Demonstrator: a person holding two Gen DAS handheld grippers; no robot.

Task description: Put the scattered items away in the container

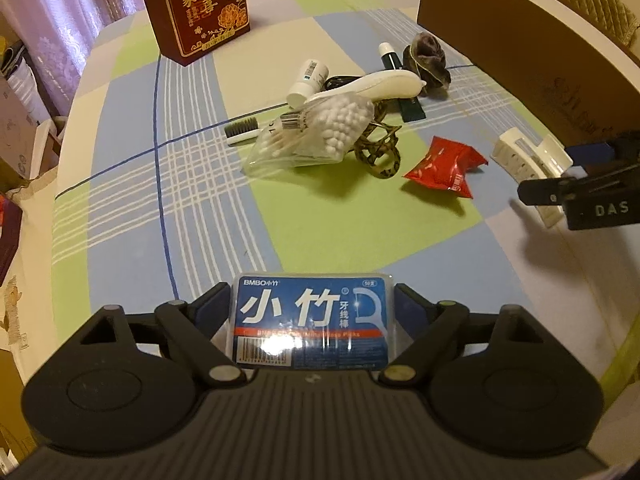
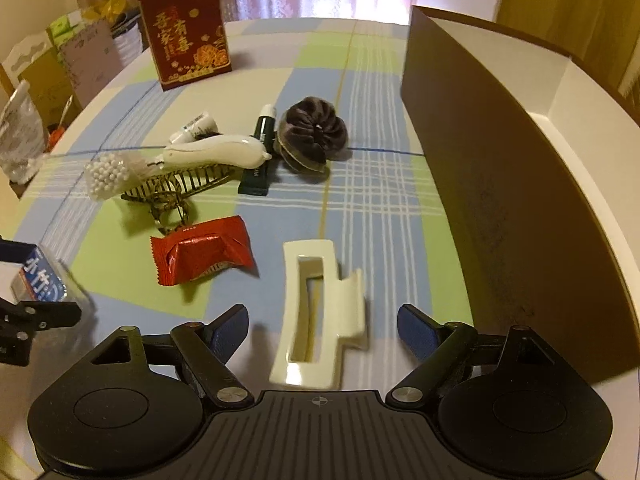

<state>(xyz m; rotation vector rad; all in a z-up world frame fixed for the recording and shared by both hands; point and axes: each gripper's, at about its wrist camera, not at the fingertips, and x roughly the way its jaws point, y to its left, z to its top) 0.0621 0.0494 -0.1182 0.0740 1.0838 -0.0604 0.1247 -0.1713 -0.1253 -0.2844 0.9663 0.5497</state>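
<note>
A: Left wrist view: the left gripper [image 1: 314, 312] is clamped on a dental floss pick box [image 1: 314, 322], blue label facing up, one blue pad against each short side. The box is held above the checked tabletop [image 1: 168, 216].

B: And the right gripper [image 2: 322, 332]?

A: Its jaws are spread wide. A white hair claw clip [image 2: 316, 316] lies flat on the tabletop between the fingers [image 2: 224, 334], touching neither pad. It is slightly blurred in the right wrist view.

B: Location of the container?

A: The brown cardboard box [image 2: 492, 184], white inside, stands at the right edge of the tabletop, just beside the white clip. From the left wrist view its brown wall is in the upper right.

B: Remaining scattered items?

A: A red snack packet [image 2: 202, 252] lies near the white clip, to its left. Beyond it is a pile: a clear pack of cotton swabs [image 1: 316, 132] resting on a leopard-print hair claw [image 1: 380, 152], a white handled device [image 1: 372, 84] across the top, a small white tube [image 1: 308, 80], a dark green tube [image 2: 260, 152] and a toothbrush [image 1: 242, 130] with dark bristles. A dark purple scrunchie [image 2: 314, 134] sits just beside the green tube.

B: Anything else?

A: A red gift bag [image 1: 196, 4] with gold characters stands upright at the far side, well apart from the pile.
</note>
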